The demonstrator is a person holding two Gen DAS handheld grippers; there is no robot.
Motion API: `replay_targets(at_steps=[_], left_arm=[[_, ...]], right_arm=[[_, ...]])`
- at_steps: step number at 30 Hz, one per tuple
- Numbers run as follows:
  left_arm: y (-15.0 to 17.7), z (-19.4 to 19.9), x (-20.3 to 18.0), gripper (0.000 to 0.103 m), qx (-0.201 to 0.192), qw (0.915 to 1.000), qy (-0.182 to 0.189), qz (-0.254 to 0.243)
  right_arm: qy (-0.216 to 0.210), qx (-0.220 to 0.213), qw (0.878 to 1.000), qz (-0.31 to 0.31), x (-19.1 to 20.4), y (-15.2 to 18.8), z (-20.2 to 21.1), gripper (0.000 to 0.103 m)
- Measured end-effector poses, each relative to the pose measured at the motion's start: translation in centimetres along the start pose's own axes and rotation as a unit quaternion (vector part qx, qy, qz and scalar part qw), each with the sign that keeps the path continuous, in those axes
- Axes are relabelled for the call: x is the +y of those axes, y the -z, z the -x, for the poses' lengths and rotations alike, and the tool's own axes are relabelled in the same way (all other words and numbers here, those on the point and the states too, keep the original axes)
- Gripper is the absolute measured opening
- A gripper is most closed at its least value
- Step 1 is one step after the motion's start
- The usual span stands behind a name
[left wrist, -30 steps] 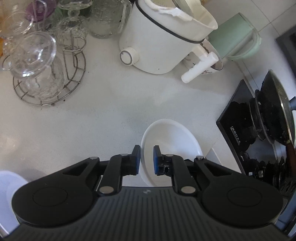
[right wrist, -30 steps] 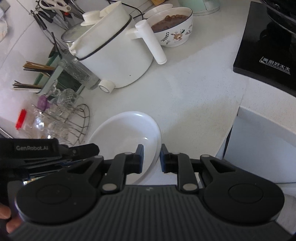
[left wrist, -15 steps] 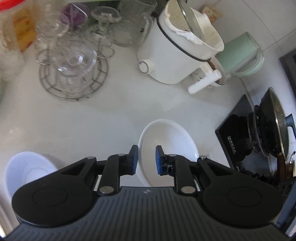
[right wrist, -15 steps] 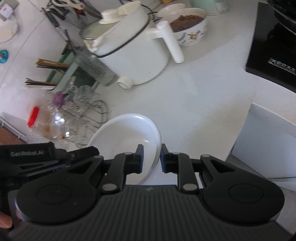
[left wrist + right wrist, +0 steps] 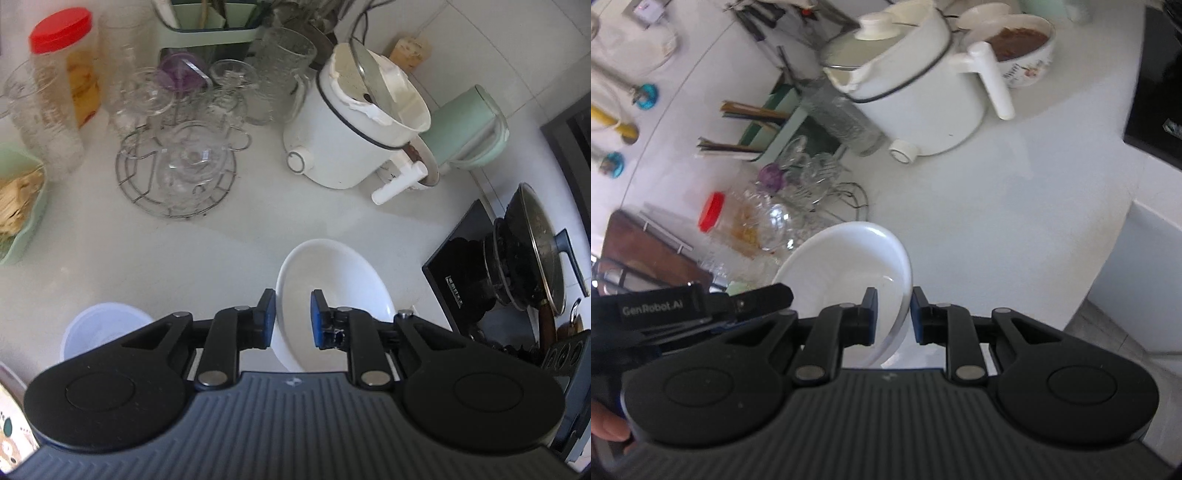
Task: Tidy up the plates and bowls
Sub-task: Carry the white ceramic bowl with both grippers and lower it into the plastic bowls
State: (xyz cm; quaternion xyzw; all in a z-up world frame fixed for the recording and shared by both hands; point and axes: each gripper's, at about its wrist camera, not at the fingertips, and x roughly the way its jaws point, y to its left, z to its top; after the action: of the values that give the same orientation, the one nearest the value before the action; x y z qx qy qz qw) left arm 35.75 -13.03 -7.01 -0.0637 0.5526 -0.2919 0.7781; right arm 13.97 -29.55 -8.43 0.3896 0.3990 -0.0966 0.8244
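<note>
Both grippers hold one white plate (image 5: 332, 280) by opposite rims, lifted clear above the white surface (image 5: 184, 251). The left gripper (image 5: 292, 319) has its jaws narrowly parted, pads clamped on the plate's near-left rim. The right gripper (image 5: 893, 316) is likewise nearly closed, pinching the plate's right rim. A white plastic bowl (image 5: 99, 325) sits on the surface at lower left.

The left gripper (image 5: 292, 319) pinches the near rim of a white plate (image 5: 334, 280) above the counter (image 5: 229, 243); a bowl (image 5: 99, 325) sits left.
</note>
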Motion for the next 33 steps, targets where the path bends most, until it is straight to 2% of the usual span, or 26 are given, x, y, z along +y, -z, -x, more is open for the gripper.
replay_targets(at_steps=[9,17,27,33], left_arm=[[1.0,2.9,3.9,0.021,-0.036,0.9983,-0.013,0.045],[2.5,5.4,8.6,0.021,-0.072,0.991,-0.019,0.112],[4.8,6.9,13.9,0.021,-0.093,0.9818,-0.043,0.16],[6.4,6.7,16.6,0.022,-0.094,0.9755,-0.059,0.19]], right_arm=[[-0.024,0.03,0.999,0.039,3.3,0.5,-2.1,0.023],[-0.048,0.063,0.993,0.083,6.5,1.5,-4.4,0.023],[-0.073,0.111,0.983,0.124,9.6,3.8,-8.0,0.023],[-0.068,0.14,0.976,0.155,11.0,5.5,-9.7,0.023]])
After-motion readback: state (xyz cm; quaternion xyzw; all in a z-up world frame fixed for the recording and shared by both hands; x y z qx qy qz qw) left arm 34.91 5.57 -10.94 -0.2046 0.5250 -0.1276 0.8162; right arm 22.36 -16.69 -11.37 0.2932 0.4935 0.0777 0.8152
